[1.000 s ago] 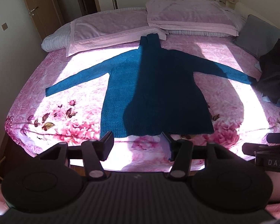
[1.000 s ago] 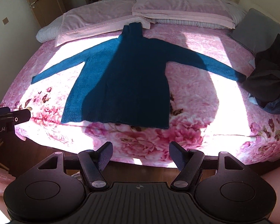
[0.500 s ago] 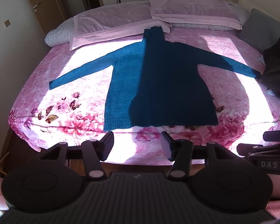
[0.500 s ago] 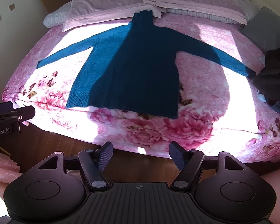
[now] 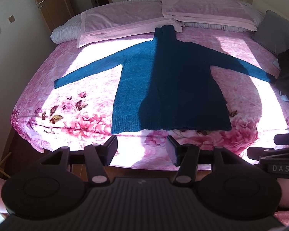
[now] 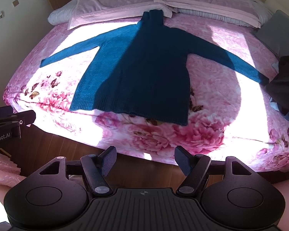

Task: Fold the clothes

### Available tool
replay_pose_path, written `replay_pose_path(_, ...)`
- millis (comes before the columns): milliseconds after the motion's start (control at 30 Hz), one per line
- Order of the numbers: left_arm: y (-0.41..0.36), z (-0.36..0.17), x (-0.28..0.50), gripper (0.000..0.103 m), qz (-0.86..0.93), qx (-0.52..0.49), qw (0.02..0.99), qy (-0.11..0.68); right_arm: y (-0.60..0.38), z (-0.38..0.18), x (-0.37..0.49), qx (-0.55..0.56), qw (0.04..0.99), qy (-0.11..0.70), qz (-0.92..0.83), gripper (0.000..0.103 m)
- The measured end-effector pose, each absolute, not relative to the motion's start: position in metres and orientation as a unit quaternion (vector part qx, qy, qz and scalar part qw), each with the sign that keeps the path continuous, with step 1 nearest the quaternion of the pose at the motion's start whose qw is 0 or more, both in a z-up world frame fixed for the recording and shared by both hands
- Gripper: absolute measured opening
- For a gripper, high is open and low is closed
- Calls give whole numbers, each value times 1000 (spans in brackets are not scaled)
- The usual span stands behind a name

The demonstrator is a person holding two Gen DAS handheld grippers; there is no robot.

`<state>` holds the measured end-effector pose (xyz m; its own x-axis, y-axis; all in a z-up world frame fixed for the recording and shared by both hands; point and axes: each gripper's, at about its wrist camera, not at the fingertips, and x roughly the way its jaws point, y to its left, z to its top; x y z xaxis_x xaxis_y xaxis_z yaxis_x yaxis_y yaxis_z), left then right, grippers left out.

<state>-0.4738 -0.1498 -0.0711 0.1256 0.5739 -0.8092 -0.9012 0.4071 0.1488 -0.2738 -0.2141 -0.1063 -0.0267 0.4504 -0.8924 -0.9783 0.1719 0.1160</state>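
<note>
1. Teal knit sweater (image 5: 163,88) lies flat, face up, on the pink floral bedspread (image 5: 77,115). High collar points toward the pillows (image 5: 206,9); ribbed hem runs along the near edge of the bed.
2. Both sleeves are spread wide and angled outward. The left cuff ends on bare bedspread; the right cuff reaches the dark clothes pile (image 6: 285,88) at the bed's right side.
3. Fabric is fuzzy and thick, with no visible folds or bunching. A broad shadow darkens its middle and right; the left strip sits in sunlight.
4. Left gripper (image 5: 141,150): fingers parted about halfway, nothing between them, poised over the bed's near edge just short of the hem.
5. Right gripper (image 6: 145,161): fingers spread wider, empty, above the wooden floor (image 6: 63,146) before the bed, clear of the sweater.
</note>
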Motion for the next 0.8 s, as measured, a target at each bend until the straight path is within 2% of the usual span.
replay_pose_path(500,-122,-86,-468,51,513,-205,712,433,-187,-117,-266,-315,617,442,570,70)
replay_pose_path(800,-59,-114,-457,51,493,-224,707,455,-135,-139,-266,-338,610,451,558,70)
